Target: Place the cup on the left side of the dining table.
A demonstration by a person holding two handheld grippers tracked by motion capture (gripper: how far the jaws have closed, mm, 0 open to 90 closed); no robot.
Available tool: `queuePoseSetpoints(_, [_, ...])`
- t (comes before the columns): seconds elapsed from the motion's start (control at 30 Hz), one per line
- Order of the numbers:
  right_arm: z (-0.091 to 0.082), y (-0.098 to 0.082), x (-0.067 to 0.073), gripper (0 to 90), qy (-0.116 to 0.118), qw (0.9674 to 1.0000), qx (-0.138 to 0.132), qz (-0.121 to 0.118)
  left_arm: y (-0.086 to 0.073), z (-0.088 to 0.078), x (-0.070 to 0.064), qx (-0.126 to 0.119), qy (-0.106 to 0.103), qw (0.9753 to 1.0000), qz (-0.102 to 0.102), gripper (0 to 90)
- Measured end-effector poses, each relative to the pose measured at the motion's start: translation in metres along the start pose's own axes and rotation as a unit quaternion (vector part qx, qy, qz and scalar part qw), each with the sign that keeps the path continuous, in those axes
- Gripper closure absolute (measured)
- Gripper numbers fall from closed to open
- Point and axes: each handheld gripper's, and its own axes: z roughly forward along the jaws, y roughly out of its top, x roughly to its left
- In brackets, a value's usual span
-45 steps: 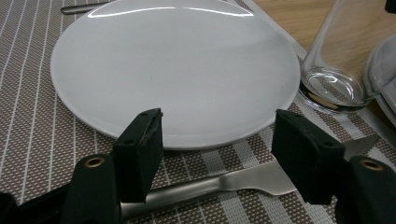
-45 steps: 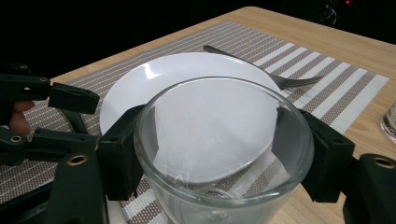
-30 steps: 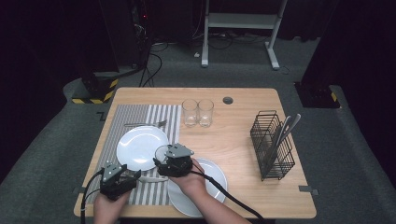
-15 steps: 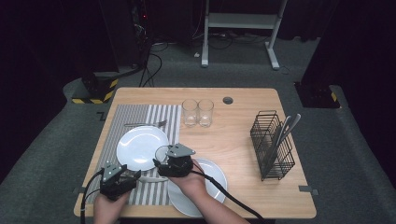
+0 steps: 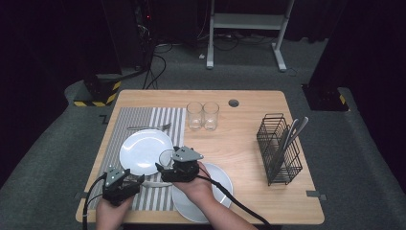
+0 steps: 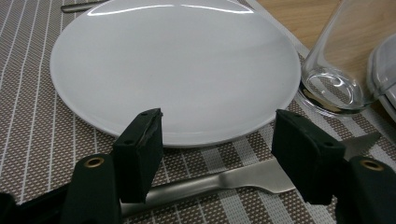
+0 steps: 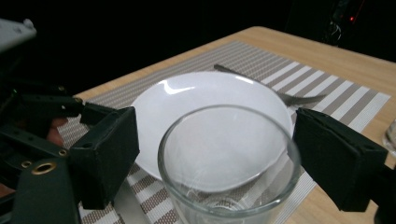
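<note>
Your right gripper (image 7: pixel 212 154) has the glass (image 7: pixel 229 163) standing between its jaws, but the pads are off it: a gap shows on both sides. The jaws have just been opening, and they now stand wide. No grip on it.

The glass is upright and empty. It stands at the right edge of the striped placemat (image 5: pixel 143 124), just beside the white plate (image 5: pixel 145 151) on the mat. In the left gripper view its base (image 6: pixel 332 91) straddles the mat edge and bare wood, close to the plate (image 6: pixel 175 65) rim; I can't tell whether they touch.

Your left gripper (image 6: pixel 217 154) is open with nothing clamped. A table knife (image 6: pixel 243 179) lies flat on the mat under the jaws, in front of the plate. The pads are above it, not on it.

Other containers:
- Second white plate (image 5: pixel 218 191) on the bare desk (image 5: pixel 249 143) near the front edge, partly under your right hand (image 5: pixel 194 187). What shows of it is empty.
- Two more empty glasses (image 5: pixel 202 115) stand side by side at the back of the desk, just off the mat's right edge.
- Black wire rack (image 5: pixel 280 148) on the right side, well apart from the rest, with cutlery (image 5: pixel 289 136) leaning in it, handles out the top.
- Plate on the mat is empty. A fork (image 5: pixel 148 127) lies on the mat behind it.
</note>
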Motion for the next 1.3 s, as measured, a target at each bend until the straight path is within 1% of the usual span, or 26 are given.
queuePoseSetpoints(0.03, [-0.002,0.002,-0.001,16.5,0.001,1.0,-0.003,0.003,0.0,0.0,0.0,0.004,0.0,1.0,0.005,33.9])
queuePoseSetpoints(0.1, [-0.006,0.006,-0.002,17.8,0.0,1.0,-0.004,0.002,0.0,-0.001,0.0,0.004,0.0,1.0,0.009,33.9])
queuePoseSetpoints(0.17, [-0.011,0.012,-0.004,19.7,-0.002,0.9999,-0.013,0.001,-0.001,-0.001,-0.001,0.003,-0.001,1.0,0.006,33.9])
queuePoseSetpoints(0.23, [-0.016,0.016,-0.006,22.4,0.0,0.9998,-0.02,0.001,-0.002,-0.001,-0.002,0.006,-0.001,0.9999,0.009,33.9])
queuePoseSetpoints(0.27, [-0.019,0.018,-0.007,25.6,-0.002,0.9997,-0.024,0.002,-0.002,0.0,-0.002,0.005,-0.001,1.0,0.007,33.9])
queuePoseSetpoints(0.3, [-0.019,0.018,-0.007,25.6,-0.002,0.9997,-0.024,0.002,-0.002,-0.001,-0.002,0.006,-0.001,0.9999,0.01,33.9])
queuePoseSetpoints(0.4, [-0.023,0.018,-0.011,29.3,-0.008,0.9997,-0.024,0.007,-0.001,-0.001,-0.001,0.006,-0.001,0.9999,0.008,33.9])
queuePoseSetpoints(0.47, [-0.025,0.016,-0.014,32.9,-0.013,0.9995,-0.026,0.01,-0.001,-0.001,-0.001,0.004,-0.001,1.0,0.005,33.9])
queuePoseSetpoints(0.5, [-0.029,0.014,-0.017,37.3,-0.019,0.9995,-0.025,0.009,-0.001,-0.001,-0.001,0.004,-0.002,1.0,0.005,33.9])
queuePoseSetpoints(0.53, [-0.029,0.014,-0.017,37.3,-0.019,0.9995,-0.025,0.009,-0.001,-0.001,-0.001,0.004,-0.002,1.0,0.005,33.9])
queuePoseSetpoints(0.57, [-0.033,0.012,-0.022,41.1,-0.027,0.9993,-0.024,0.007,-0.002,-0.001,-0.001,0.007,-0.004,0.9999,0.007,33.9])
queuePoseSetpoints(0.6, [-0.033,0.012,-0.022,41.1,-0.027,0.9993,-0.024,0.007,-0.002,-0.001,-0.001,0.007,-0.004,0.9999,0.007,33.9])
queuePoseSetpoints(0.63, [-0.036,0.01,-0.024,42.1,-0.031,0.9992,-0.023,0.006,-0.002,0.0,-0.002,0.008,-0.004,0.9999,0.01,33.9])
queuePoseSetpoints(0.7, [-0.04,0.008,-0.029,42.8,-0.04,0.999,-0.021,0.007,-0.002,0.001,-0.003,0.006,-0.005,0.9999,0.008,33.9])
queuePoseSetpoints(0.73, [-0.042,0.007,-0.032,43.0,-0.046,0.9987,-0.021,0.007,-0.003,0.0,-0.003,0.011,-0.005,0.9999,0.012,33.9])
queuePoseSetpoints(0.77, [-0.045,0.006,-0.035,43.0,-0.05,0.9985,-0.021,0.008,-0.003,0.001,-0.004,0.008,-0.006,0.9999,0.01,33.9])
queuePoseSetpoints(0.8, [-0.047,0.005,-0.039,43.0,-0.055,0.9982,-0.02,0.009,-0.003,0.001,-0.004,0.011,-0.006,0.9998,0.012,33.9])
queuePoseSetpoints(0.93, [-0.057,-0.001,-0.052,43.8,-0.076,0.997,-0.012,0.015,-0.003,0.0,-0.004,0.011,-0.007,0.9999,0.011,34.0])
queuePoseSetpoints(1.0, [-0.064,-0.005,-0.06,43.8,-0.088,0.9959,-0.01,0.019,-0.003,0.001,-0.004,0.013,-0.008,0.9998,0.013,34.1])
queuePoseSetpoints(1.03, [-0.069,-0.01,-0.067,43.8,-0.101,0.9947,-0.006,0.019,-0.004,0.001,-0.004,0.013,-0.008,0.9998,0.013,34.1])
queuePoseSetpoints(1.07, [-0.069,-0.01,-0.067,43.8,-0.101,0.9947,-0.006,0.019,-0.004,0.001,-0.004,0.015,-0.007,0.9998,0.015,34.1])
queuePoseSetpoints(1.1, [-0.072,-0.012,-0.071,43.8,-0.107,0.994,-0.005,0.021,-0.004,0.002,-0.005,0.012,-0.008,0.9998,0.012,34.1])
queuePoseSetpoints(1.17, [-0.077,-0.017,-0.078,43.8,-0.118,0.9927,-0.002,0.026,-0.004,0.002,-0.005,0.017,-0.01,0.9997,0.017,34.1])
queuePoseSetpoints(1.2, [-0.08,-0.019,-0.081,44.3,-0.122,0.9921,0.0,0.029,-0.005,0.002,-0.005,0.016,-0.01,0.9997,0.015,34.1])
queuePoseSetpoints(1.23, [-0.083,-0.021,-0.084,44.8,-0.128,0.9913,0.001,0.03,-0.005,0.002,-0.005,0.018,-0.011,0.9996,0.017,34.1])
queuePoseSetpoints(1.3, [-0.088,-0.025,-0.089,45.4,-0.137,0.9901,0.003,0.033,-0.005,0.002,-0.006,0.017,-0.013,0.9997,0.012,34.1])
